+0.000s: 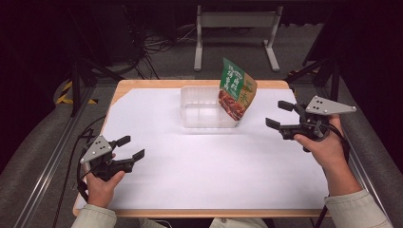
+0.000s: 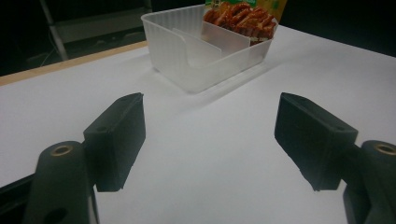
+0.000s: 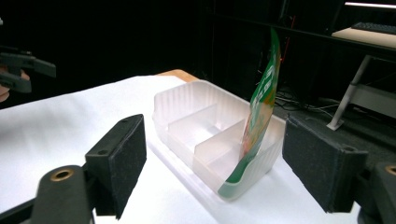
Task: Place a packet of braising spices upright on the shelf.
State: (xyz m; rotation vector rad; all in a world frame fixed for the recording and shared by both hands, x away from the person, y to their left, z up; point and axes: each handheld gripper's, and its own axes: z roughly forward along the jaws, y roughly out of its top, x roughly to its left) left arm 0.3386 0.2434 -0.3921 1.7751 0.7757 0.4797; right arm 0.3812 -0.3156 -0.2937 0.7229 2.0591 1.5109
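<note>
A clear plastic tray [image 1: 202, 111] with inner dividers sits on the white sheet [image 1: 214, 166] that covers the table, toward the far side and about midway across. A green snack pouch [image 1: 236, 89] stands on edge in the tray's right-hand compartment, leaning against the right wall with its top well above the rim. In the right gripper view the pouch [image 3: 259, 112] is seen edge-on, its bottom tucked inside the tray [image 3: 205, 128].

Right gripper [image 1: 280, 114]: held to the right of the tray, near the pouch but apart from it, jaws pointing left toward it. Jaws spread wide, nothing between them; the right gripper view confirms an empty gap [image 3: 212, 161].

Left gripper [image 1: 129, 147]: near-left part of the sheet, well apart from the tray, jaws pointing right and far. Jaws spread, nothing pinched; the left gripper view [image 2: 208, 140] shows bare sheet between them and the tray [image 2: 196, 60] beyond.
</note>
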